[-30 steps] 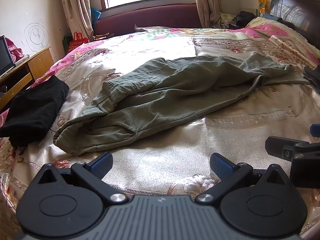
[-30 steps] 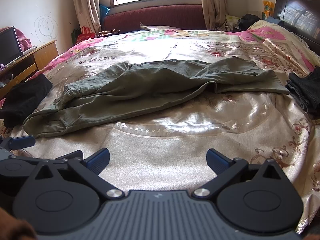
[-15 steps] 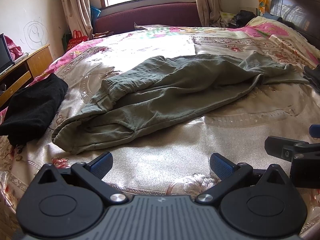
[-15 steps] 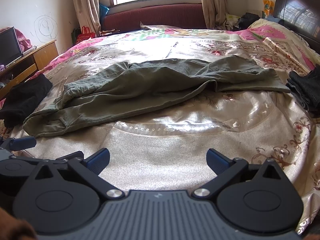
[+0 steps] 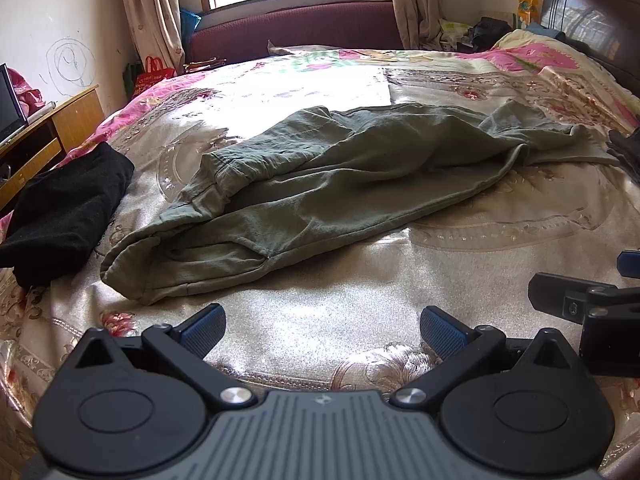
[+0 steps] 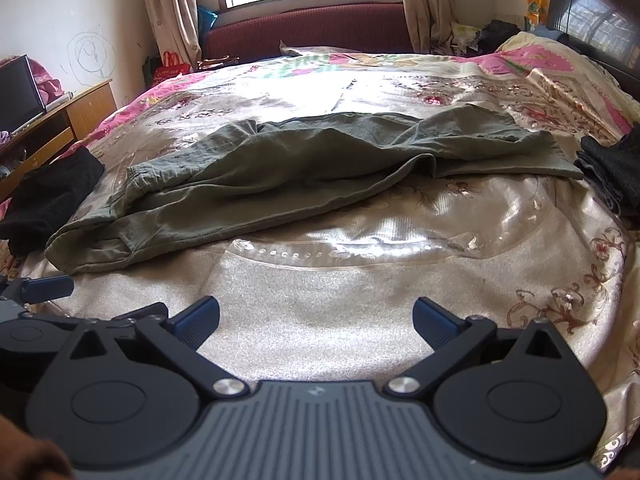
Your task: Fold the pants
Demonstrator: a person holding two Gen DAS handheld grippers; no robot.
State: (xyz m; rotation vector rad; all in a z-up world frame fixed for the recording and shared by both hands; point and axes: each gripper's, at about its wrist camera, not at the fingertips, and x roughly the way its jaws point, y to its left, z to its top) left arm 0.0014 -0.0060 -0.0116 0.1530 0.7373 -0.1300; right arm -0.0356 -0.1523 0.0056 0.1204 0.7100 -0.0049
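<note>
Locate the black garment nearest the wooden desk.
The black garment lies at the bed's left edge in both views, just left of the green pants, beside the wooden desk.

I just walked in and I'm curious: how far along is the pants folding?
Barely begun. The green pants lie rumpled lengthwise across the bed, legs roughly overlapping. The left gripper and right gripper are open, holding nothing, short of the cloth. Grasping and folding remain.

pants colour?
Olive green pants, plain with no pattern; clearest in the left wrist view.
</note>
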